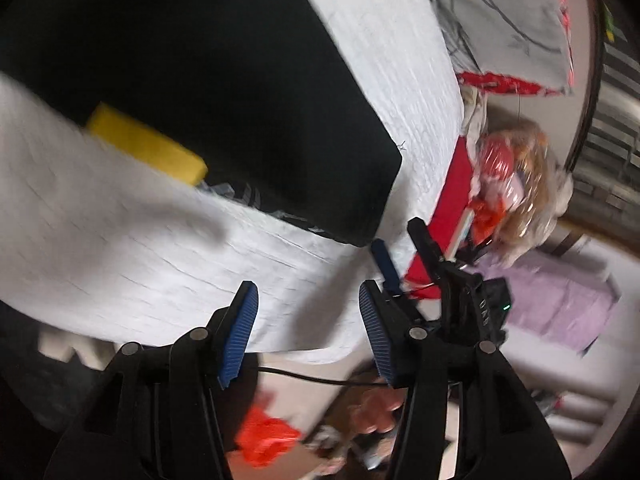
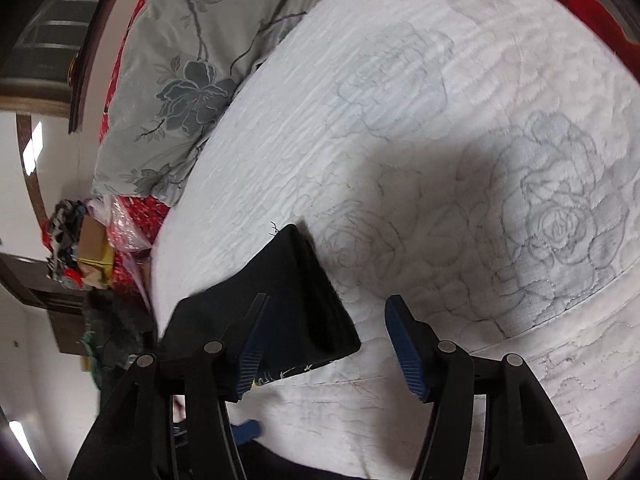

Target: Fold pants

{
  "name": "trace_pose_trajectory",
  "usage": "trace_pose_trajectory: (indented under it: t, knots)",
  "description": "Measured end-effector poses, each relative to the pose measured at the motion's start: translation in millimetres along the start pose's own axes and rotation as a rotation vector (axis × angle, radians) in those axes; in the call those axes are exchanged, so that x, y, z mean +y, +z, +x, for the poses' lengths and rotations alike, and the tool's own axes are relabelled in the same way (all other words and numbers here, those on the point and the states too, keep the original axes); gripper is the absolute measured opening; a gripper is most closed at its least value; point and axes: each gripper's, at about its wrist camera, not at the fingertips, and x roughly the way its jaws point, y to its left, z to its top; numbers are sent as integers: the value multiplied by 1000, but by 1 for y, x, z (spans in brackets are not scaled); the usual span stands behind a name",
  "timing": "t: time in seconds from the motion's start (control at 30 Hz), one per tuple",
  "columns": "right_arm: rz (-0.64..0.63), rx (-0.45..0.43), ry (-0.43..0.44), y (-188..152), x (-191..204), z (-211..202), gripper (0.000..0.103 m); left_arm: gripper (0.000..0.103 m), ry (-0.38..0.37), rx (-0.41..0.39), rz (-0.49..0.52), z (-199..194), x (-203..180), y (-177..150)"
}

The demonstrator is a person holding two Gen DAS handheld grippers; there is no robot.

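The black pants (image 1: 224, 92) lie folded in a flat stack on the white quilted bedcover (image 1: 120, 248). A yellow patch (image 1: 144, 144) and some white print show at the stack's near edge. My left gripper (image 1: 308, 332) hangs open over the bedcover's edge, short of the pants, with nothing between its blue pads. In the left wrist view my right gripper (image 1: 400, 252) sits at the stack's near right corner. In the right wrist view it (image 2: 328, 344) is open, and the corner of the pants (image 2: 288, 300) lies below and between its pads, unpressed.
A grey flowered pillow (image 2: 180, 80) lies at the head of the bed on red bedding (image 1: 448, 200). Beside the bed are a crinkled plastic bag (image 1: 508, 184), lilac cloth (image 1: 560, 304) and an orange-red item (image 1: 264, 440). A hand (image 1: 376, 408) shows under my left gripper.
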Motion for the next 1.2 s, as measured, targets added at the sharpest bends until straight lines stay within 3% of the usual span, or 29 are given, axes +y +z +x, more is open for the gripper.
trace_pose_trajectory:
  t: [0.3,0.57,0.67,0.93,1.2]
  knots:
    - [74,77,106,18,-16,19,64,51,-81,-28,-204,36,17,-3]
    - [52,136,158,45,-4,50,65,51,-92,-48,-243,59,9,7]
    - [35,171,186,54,4,61,73,56,-96,-50,-266,64,7,10]
    - [-2,277,253,68,21,86,73,56,-80,-105,-156,71,-12,14]
    - [23,303,312,73,17,92,73,54,-62,-142,-96,71,-20,14]
